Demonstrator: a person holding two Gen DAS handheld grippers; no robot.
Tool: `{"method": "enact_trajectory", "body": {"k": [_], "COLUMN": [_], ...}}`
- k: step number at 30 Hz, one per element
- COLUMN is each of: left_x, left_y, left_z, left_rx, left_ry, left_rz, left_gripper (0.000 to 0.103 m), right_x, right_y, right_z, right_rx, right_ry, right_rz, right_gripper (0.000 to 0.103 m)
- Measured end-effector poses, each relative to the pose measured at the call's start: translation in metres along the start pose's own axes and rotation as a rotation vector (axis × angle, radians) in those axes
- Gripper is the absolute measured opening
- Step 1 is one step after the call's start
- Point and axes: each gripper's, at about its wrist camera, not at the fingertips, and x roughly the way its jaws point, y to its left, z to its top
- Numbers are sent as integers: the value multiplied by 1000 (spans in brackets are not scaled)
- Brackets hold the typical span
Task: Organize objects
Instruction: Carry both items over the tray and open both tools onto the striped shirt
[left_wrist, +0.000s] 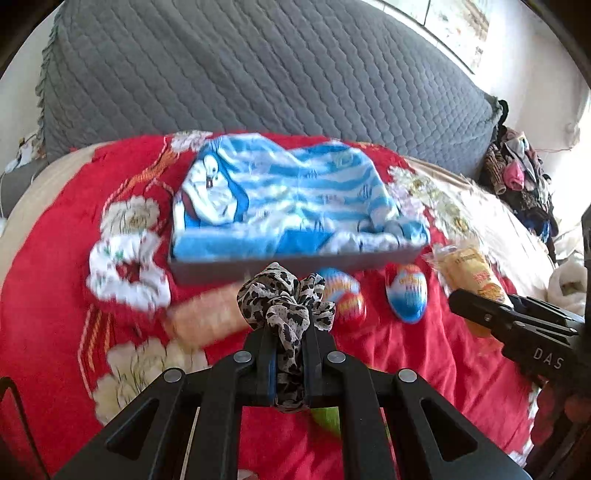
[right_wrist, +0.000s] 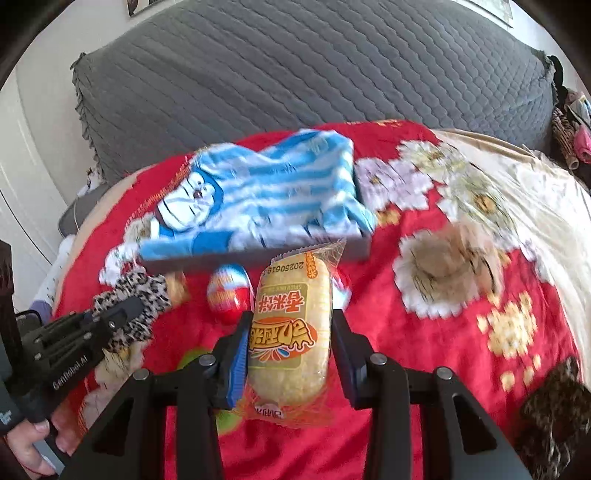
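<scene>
My left gripper (left_wrist: 286, 328) is shut on a leopard-print scrunchie (left_wrist: 284, 295) and holds it above the red bedspread, just in front of a grey box (left_wrist: 295, 264). The box holds a blue-and-white striped cartoon garment (left_wrist: 291, 199). My right gripper (right_wrist: 290, 321) is shut on a yellow wrapped snack cake (right_wrist: 290, 325), also in front of the box (right_wrist: 360, 249). Two red-blue-white toy eggs (left_wrist: 406, 295) lie between the grippers; one also shows in the right wrist view (right_wrist: 229, 295). The right gripper with the snack shows at the right of the left wrist view (left_wrist: 458, 301).
A white floral scrunchie (left_wrist: 125, 273) and a pale wrapped snack (left_wrist: 207, 317) lie left of the box. A tan scrunchie (right_wrist: 450, 258) lies to the right. A grey quilted headboard (left_wrist: 258, 74) stands behind. A pile of clothes (left_wrist: 517, 173) sits far right.
</scene>
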Motion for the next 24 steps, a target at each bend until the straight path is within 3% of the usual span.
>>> {"method": "enact_trajectory", "body": {"k": [11, 24], "left_x": [57, 125], "left_y": [6, 19], "left_z": [62, 111], "left_rx": [3, -7], "left_ry": [11, 24], "left_rz": [34, 80], "left_gripper": [10, 10], "right_x": [67, 134], "right_y": [20, 20], "right_z": [75, 108], "right_rx": [9, -28], "right_ry": [15, 55], "right_rz": [47, 33], "right_gripper": [41, 41]}}
